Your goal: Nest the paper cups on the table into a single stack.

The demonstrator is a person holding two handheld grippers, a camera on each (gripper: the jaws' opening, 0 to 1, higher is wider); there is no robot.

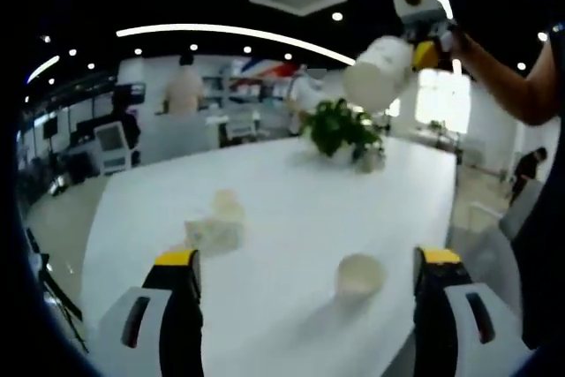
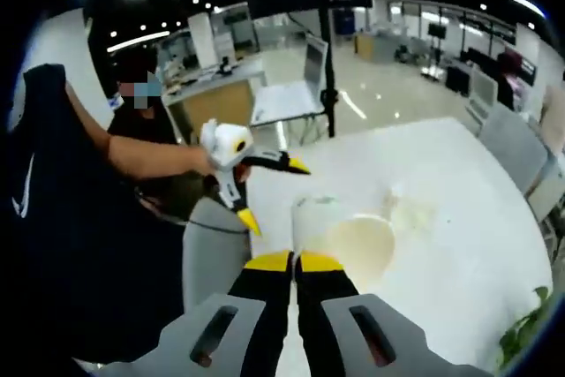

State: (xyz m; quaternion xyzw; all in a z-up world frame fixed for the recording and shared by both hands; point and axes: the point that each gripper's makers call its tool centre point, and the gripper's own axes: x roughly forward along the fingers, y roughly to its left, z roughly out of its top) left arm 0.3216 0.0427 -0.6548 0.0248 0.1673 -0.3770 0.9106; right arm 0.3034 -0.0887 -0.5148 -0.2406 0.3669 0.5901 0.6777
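Left gripper view: long white table (image 1: 291, 183) in a bright open office, potted plant (image 1: 342, 132) at its far end; left gripper (image 1: 305, 293) jaws spread wide, released, holding nothing; one paper cup (image 1: 359, 275) upright between them, clear of both; tipped cups (image 1: 214, 225) lie left; right gripper (image 1: 424, 15) lifts a white cup (image 1: 380, 71) high. Right gripper view: same tabletop below; right gripper (image 2: 294, 264) clenched on that cup's rim, open mouth facing the camera.
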